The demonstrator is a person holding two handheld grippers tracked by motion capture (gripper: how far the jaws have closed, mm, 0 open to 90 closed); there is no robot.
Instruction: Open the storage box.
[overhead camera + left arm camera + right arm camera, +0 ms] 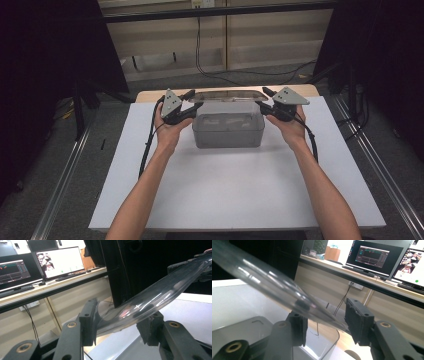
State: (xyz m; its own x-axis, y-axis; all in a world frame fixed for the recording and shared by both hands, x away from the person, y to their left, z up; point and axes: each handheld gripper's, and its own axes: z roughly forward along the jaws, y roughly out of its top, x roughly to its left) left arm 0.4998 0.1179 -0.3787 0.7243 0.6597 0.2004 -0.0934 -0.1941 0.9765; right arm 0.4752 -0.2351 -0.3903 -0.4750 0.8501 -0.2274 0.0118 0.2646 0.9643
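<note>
A clear plastic box (228, 131) stands on the white table (235, 195), towards its far side. Just above the box's back edge a clear lid (227, 96) is held roughly level between both hands. My left gripper (192, 103) grips the lid's left end. In the left gripper view its jaws (120, 325) press on either side of the curved lid (155, 296). At the lid's right end is my right gripper (265, 98). The right gripper view shows the lid (269, 281) pinched between that gripper's (324, 320) two black pads, with the box's rim (332, 345) below.
Metal rails (65, 180) run along both sides of the table, and black cables (210, 70) lie on the floor behind it. A wooden bench with monitors (60, 262) stands beyond. The near half of the white table is bare.
</note>
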